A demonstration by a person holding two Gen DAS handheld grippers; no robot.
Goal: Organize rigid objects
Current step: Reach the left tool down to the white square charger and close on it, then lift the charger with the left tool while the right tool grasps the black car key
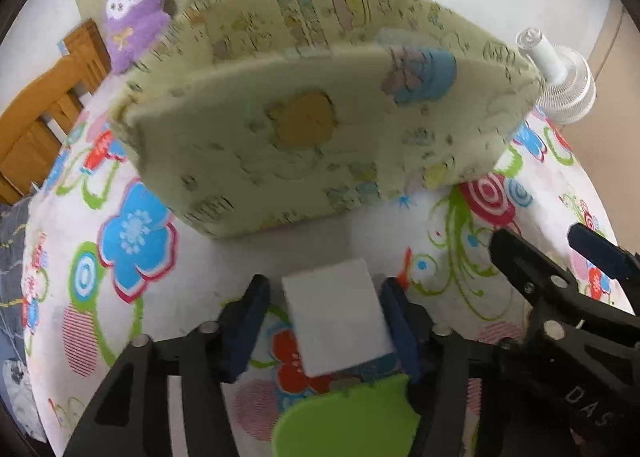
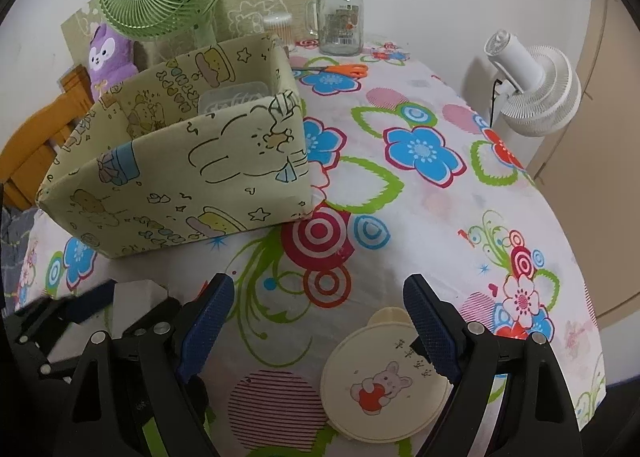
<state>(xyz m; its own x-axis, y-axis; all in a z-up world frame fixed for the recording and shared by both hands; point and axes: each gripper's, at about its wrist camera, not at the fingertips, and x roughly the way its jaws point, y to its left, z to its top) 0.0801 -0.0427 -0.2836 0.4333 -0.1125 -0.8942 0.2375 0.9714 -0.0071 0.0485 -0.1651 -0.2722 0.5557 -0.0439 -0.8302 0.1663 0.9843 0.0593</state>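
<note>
White block (image 1: 338, 317) sits between the left gripper (image 1: 328, 321) pads – held, as far as the left wrist view shows, raised off the floral tablecloth (image 2: 420, 217). Storage box (image 2: 180, 161) lies straight ahead of it & slightly up, open top facing up, long axis running left-right across the view; box reads blurred there. Left gripper is the nearer 1 to the box. Right gripper (image 2: 320, 333) – jaws wide, nothing in them, hovering over a round cream lid (image 2: 380, 381) near the table edge. Inside the box, a clear plastic container (image 2: 236, 95) only partly shows; block's far end & depth are hard to judge. Scissors (image 2: 340, 71) lie well beyond.
</note>
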